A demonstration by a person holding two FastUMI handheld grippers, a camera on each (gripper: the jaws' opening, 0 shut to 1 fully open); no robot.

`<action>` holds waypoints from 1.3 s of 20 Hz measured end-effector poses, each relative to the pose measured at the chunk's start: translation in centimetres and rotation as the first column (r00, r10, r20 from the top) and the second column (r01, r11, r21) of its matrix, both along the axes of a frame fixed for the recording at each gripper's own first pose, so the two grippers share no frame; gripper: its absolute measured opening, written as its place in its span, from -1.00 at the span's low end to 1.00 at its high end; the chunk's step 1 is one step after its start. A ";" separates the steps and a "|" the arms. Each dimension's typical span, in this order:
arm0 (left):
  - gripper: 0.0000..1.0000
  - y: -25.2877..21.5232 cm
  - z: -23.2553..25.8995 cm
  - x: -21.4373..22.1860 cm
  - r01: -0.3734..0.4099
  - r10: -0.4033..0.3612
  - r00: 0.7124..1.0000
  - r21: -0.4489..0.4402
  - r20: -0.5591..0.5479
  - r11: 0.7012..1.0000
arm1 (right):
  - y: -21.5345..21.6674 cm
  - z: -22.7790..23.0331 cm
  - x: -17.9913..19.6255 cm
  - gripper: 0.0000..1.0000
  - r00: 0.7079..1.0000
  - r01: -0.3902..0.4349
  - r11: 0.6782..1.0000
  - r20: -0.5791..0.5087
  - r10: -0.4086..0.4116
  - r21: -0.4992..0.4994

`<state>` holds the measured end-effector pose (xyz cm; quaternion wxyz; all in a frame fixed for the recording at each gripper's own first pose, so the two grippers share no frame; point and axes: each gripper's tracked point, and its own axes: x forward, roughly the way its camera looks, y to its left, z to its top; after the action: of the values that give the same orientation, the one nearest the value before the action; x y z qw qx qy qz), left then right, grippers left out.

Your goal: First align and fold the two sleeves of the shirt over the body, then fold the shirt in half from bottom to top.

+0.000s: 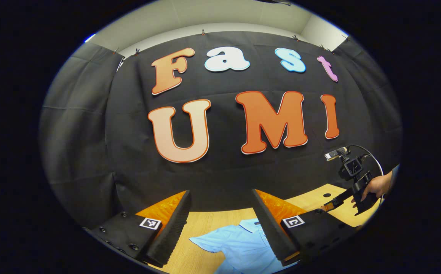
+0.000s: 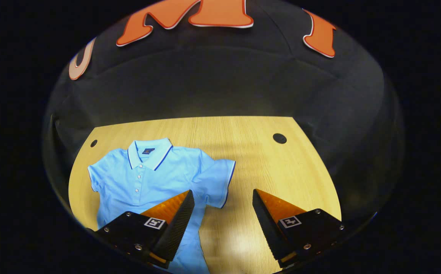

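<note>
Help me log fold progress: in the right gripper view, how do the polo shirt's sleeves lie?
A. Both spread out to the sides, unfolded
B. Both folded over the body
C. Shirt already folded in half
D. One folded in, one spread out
A: the light blue polo shirt lies flat on the wooden table, with each short sleeve sticking out sideways and the buttoned front fully exposed.

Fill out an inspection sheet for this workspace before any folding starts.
Surface: wooden table, two round holes near the far edge.
Job's things: light blue polo shirt lying flat, collar toward the wall, both sleeves spread out, nothing folded yet.
Clutter: nothing seen.
Grippers: left gripper open, above the shirt; right gripper open, above the shirt's sleeve edge, held by a hand.
Cables: one black cable looping off the right gripper's camera mount.
Surroundings: black cloth wall behind the table.
</note>
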<state>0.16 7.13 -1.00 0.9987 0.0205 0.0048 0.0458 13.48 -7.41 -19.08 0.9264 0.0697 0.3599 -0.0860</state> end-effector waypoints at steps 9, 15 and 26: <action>1.00 -0.6 -1.7 -1.0 -0.110 0.113 0.989 0.041 -0.100 0.993 | -1.2 -8.6 4.7 0.69 0.979 0.015 0.998 -0.204 -0.003 0.057; 1.00 -2.0 -1.6 -0.9 -0.111 0.122 0.985 0.093 -0.125 0.989 | -1.6 -11.2 6.3 0.43 0.968 0.054 0.997 -0.249 -0.037 0.062; 0.99 -3.0 -1.7 -1.8 -0.138 0.157 0.978 0.135 -0.141 0.981 | 0.8 -10.4 7.8 -0.92 0.977 0.131 0.954 -0.199 -0.078 0.268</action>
<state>-1.66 4.14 -2.70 0.9861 0.0857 0.0791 0.1184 21.31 -6.65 -29.52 0.8637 0.2107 0.4490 -0.0895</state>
